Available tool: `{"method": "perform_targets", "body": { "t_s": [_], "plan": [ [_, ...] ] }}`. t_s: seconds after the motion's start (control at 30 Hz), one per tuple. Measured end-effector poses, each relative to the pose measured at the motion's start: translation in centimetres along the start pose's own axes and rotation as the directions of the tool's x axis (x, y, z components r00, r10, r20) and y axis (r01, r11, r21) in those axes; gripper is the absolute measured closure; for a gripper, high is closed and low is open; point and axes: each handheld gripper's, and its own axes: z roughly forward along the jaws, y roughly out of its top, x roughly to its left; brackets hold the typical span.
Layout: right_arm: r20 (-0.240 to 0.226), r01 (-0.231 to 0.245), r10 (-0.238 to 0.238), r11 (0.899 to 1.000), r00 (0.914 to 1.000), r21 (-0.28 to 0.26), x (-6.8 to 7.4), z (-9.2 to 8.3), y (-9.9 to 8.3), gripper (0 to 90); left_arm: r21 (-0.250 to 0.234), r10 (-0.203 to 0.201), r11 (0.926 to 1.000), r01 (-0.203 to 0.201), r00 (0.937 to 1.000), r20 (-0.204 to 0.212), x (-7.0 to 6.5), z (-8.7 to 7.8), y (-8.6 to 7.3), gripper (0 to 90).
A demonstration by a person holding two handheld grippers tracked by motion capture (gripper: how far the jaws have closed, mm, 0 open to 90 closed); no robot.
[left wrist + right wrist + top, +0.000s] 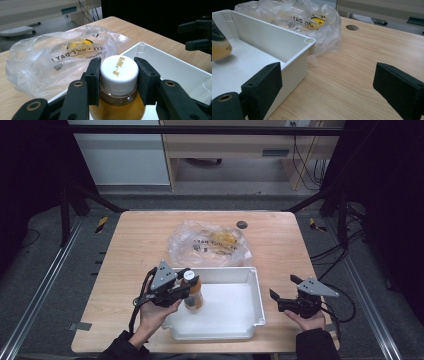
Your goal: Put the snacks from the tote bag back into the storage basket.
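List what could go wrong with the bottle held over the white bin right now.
1. The left gripper clamps the bottle only by its white cap, so the heavy body below may swing or slip free.
2. The bottle hangs close to the bin's left wall and might knock it.
3. If released tilted, it may topple inside the bin.

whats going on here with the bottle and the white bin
A person holds a gripper in each hand. The left gripper is shut on the white cap of a bottle of amber liquid, holding it upright at the left end of the white bin. The right gripper waits open beside the bin's right side, holding nothing. A clear plastic bag with more items lies behind the bin.
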Motion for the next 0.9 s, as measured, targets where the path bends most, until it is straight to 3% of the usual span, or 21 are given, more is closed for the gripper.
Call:
{"method": "perform_targets", "body": {
  "t_s": [0.43, 0.9],
  "plan": [
    [-0.001, -0.001, 0.001, 1.000, 1.0000, 0.002, 0.0, 0.0, 0.0, 8.8, 0.034, -0.010, 0.9994, 0.010, 0.9999, 0.008, -0.1, 0.7, -1.0, 58.8],
    [-0.002, 0.000, 0.000, 1.000, 1.0000, 0.003, 0.1, 0.0, 0.0, 8.8, -0.019, 0.005, 0.9998, -0.005, 1.0000, 0.000, -0.6, 0.5, -1.9, 58.6]
  ]
}}
